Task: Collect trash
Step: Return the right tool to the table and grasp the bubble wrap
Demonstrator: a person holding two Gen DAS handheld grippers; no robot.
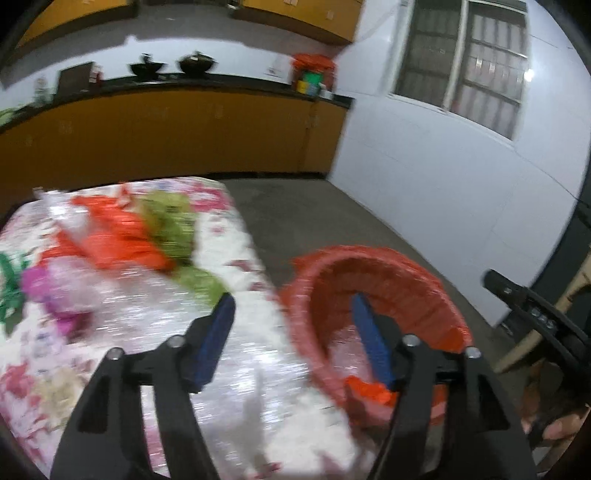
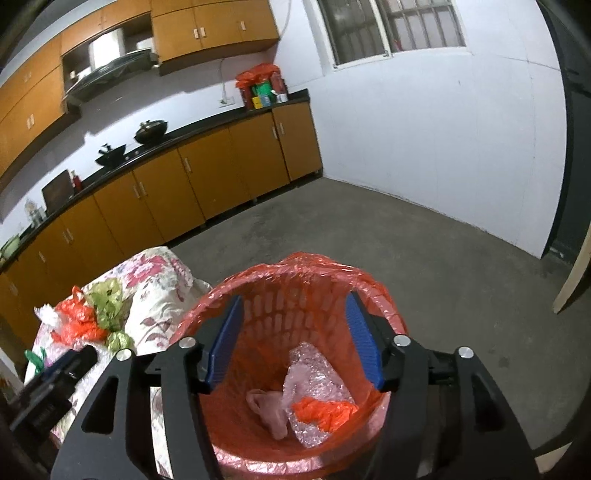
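Walls: plain white wall (image 2: 424, 140), meeting the cabinet run at a corner.
Floor: bare grey concrete floor (image 2: 351, 236).
Windows: barred window (image 2: 391, 26) high in the white wall, dark outside.
Lower cabinets: orange-brown base cabinets (image 2: 207, 177) under a black countertop (image 2: 207, 127).
Upper cabinets: matching wall cabinets (image 2: 214, 26), with a range hood (image 2: 107, 70) beneath.
On the counter: two dark woks (image 2: 149, 130).
Light: dim indoor lighting.
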